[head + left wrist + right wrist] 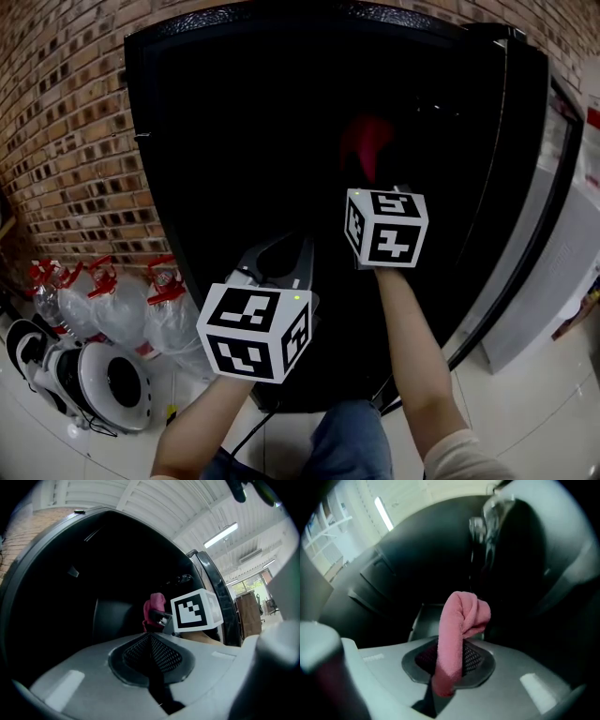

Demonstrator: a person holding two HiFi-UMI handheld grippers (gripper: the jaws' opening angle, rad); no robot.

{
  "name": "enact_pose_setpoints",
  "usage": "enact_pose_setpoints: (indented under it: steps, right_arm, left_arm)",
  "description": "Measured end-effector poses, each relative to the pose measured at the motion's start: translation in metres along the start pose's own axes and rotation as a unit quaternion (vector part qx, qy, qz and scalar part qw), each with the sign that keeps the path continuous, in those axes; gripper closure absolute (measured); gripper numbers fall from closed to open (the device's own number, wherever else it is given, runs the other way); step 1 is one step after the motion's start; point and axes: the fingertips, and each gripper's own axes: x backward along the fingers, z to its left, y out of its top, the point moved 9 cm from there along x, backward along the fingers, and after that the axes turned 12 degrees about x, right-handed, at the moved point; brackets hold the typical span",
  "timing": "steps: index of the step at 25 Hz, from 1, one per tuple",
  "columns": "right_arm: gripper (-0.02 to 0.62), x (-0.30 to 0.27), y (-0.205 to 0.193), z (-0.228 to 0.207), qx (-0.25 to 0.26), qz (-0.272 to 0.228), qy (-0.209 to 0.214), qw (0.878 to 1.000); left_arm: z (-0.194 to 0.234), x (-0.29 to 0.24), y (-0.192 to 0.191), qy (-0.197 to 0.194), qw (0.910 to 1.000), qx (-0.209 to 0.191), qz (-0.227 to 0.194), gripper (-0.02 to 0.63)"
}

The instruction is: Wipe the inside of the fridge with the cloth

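Note:
The black fridge [281, 122] stands open in front of me, its inside very dark. My right gripper [379, 190] reaches into it, shut on a pink cloth [367, 141] that stands up from the jaws. In the right gripper view the cloth [460, 620] runs up between the pads and folds over at the top, near a dark inner wall. My left gripper [279, 253] hangs lower and to the left, just outside the fridge's lower part, shut with nothing in it. The left gripper view looks past its closed pads [117, 667] at the cloth [153, 605] and the right gripper's marker cube [194, 611].
The fridge door [530, 216] is swung open at the right. Several plastic bottles with red caps [103, 300] and a white and black appliance [94, 384] sit on the tiled floor at the left, against a brick wall [66, 141].

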Motion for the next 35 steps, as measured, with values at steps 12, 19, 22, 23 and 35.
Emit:
enact_pose_setpoints:
  steps: [12, 19, 22, 23, 35]
  right_arm:
    - [0.535, 0.093, 0.023, 0.009, 0.011, -0.034, 0.01, 0.999]
    - [0.534, 0.1, 0.032, 0.046, 0.022, -0.075, 0.08, 0.994]
    - [0.534, 0.106, 0.034, 0.073, -0.002, -0.098, 0.136, 0.986]
    - [0.534, 0.108, 0.034, 0.081, -0.012, -0.104, 0.153, 0.983]
    - [0.534, 0.09, 0.023, 0.149, -0.049, -0.122, 0.263, 0.956]
  left_arm:
    - [-0.001, -0.006, 0.003, 0.021, 0.9997, -0.014, -0.005, 0.591]
    - [0.007, 0.028, 0.008, 0.058, 0.9979, 0.001, -0.028, 0.591]
    - [0.009, 0.054, 0.012, 0.072, 0.9961, -0.007, -0.051, 0.591]
    - [0.009, 0.063, 0.014, 0.08, 0.9951, -0.012, -0.058, 0.591]
    - [0.017, 0.1, 0.019, 0.115, 0.9905, -0.027, -0.071, 0.591]
